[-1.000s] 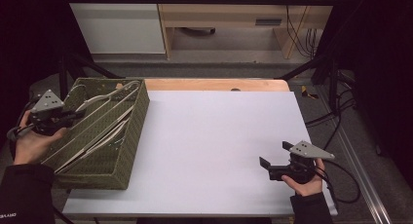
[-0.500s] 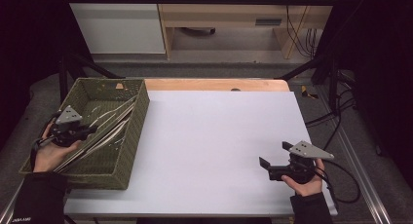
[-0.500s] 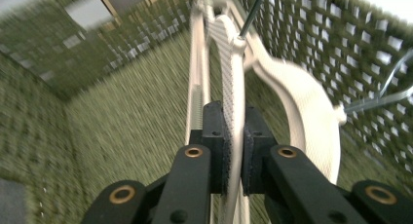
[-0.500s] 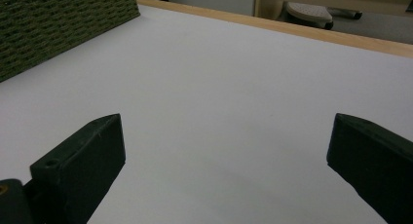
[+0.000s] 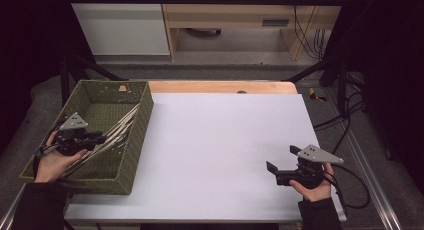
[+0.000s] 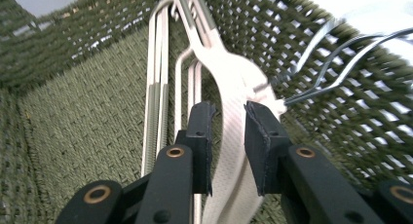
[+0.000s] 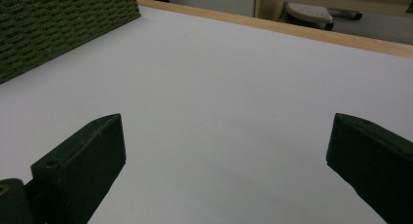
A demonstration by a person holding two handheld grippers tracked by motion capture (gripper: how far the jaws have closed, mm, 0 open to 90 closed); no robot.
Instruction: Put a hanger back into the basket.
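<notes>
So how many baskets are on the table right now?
1. The green woven basket sits at the table's left edge, with hangers inside and the left gripper reaching into it.

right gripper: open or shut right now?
Open. In the right gripper view the right gripper has its jaws set wide apart with bare white table between them, nothing held.
</notes>
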